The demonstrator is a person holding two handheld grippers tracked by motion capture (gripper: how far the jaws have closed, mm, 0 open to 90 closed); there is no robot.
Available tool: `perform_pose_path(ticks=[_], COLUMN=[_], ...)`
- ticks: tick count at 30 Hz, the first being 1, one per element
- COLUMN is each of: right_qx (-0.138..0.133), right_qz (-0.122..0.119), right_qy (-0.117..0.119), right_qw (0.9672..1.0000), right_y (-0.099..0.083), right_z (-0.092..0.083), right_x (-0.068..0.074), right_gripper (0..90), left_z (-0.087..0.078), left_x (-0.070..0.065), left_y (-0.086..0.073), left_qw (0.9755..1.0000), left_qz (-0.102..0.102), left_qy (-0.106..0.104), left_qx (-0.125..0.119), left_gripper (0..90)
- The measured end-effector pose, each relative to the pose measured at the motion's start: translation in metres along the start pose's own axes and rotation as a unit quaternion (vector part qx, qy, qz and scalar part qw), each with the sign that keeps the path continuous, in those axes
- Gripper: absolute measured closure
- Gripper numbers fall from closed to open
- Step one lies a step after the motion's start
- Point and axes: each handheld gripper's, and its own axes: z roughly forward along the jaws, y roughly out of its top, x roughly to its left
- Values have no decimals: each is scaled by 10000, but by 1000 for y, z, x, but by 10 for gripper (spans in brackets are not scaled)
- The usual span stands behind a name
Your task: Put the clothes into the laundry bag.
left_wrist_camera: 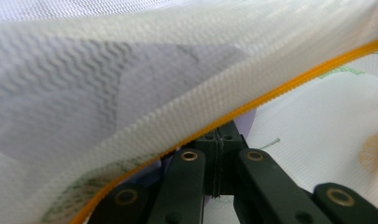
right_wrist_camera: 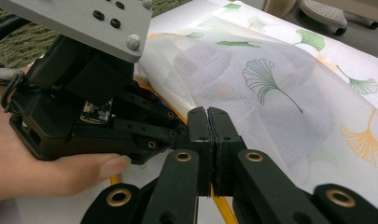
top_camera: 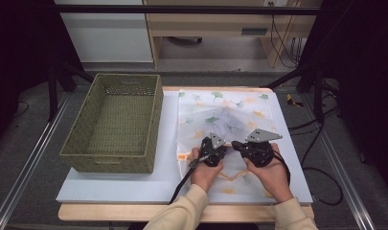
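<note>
Tongs pinch a leaf-printed mesh cloth at the near middle of the worktop.

Left tongs (top_camera: pixel 223 145) and right tongs (top_camera: pixel 235 143) meet almost tip to tip in the high view, each held in a hand (top_camera: pixel 207 173) that comes in from the near edge. In the left gripper view the jaws are closed on the orange-piped hem (left_wrist_camera: pixel 289 86) of the cloth (top_camera: pixel 225 112), whose white weave arches over them. In the right gripper view the right tongs (right_wrist_camera: pixel 208 121) are likewise clamped together on the cloth (right_wrist_camera: pixel 270 93), with the orange hem (right_wrist_camera: pixel 221 207) passing under them and the left tongs' body just beside. The cloth spreads over the right part of the worktop (top_camera: pixel 110 184), lifted into a fold near the tongs. A green woven basket (top_camera: pixel 116 123) stands well apart on the left.
</note>
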Motion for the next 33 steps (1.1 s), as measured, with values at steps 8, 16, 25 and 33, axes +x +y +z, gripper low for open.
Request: perform_pose_path(ticks=[8, 16, 25, 33], right_qx=[23, 29, 23, 46], right_qz=[33, 21, 29, 25], right_qy=[-20, 19, 27, 28], right_qw=[10000, 10000, 10000, 10000], right_y=[0, 1, 1, 2], right_z=[1, 2, 3, 4], right_x=[0, 1, 1, 1], right_gripper=[892, 892, 892, 892], left_z=[1, 3, 6, 6], left_x=[-1, 2, 4, 4], left_y=[0, 2, 3, 4], left_qw=[10000, 9999, 9999, 9999], left_qz=[21, -32, -43, -81], left_qy=[67, 109, 145, 146], left_qx=[-16, -33, -33, -43], left_gripper=[899, 899, 899, 899])
